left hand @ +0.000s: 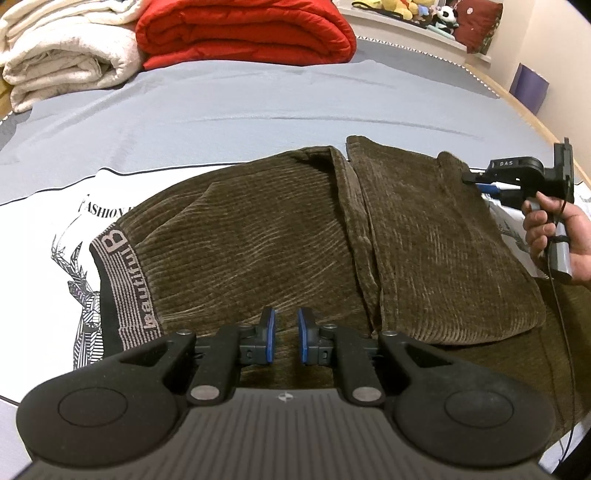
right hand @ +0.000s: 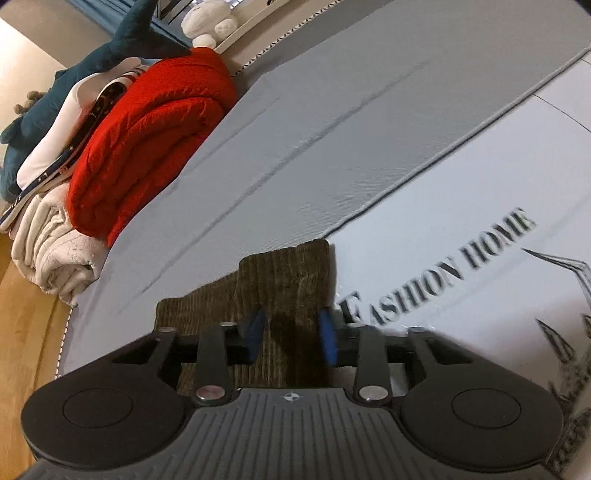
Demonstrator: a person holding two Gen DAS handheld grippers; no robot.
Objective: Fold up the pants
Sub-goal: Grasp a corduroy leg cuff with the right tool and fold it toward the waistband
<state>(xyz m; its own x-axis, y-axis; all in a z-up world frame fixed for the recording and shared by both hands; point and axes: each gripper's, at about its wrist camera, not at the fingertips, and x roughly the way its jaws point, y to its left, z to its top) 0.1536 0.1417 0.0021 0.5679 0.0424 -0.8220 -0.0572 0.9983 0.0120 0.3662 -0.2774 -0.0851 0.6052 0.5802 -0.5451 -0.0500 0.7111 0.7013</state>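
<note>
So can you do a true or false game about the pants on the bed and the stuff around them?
1. The pants are brown and ribbed. True.
2. The red blanket is spread flat over the pants. False: it lies folded at the far end of the bed, beside a cream blanket.
3. The waistband has letters on it. True.
4. The left gripper is holding a sock. False: no sock is in sight, and a small empty gap shows between its pads, above the pants.
5. A hand holds the right gripper at the edge of the pants. True.
</note>
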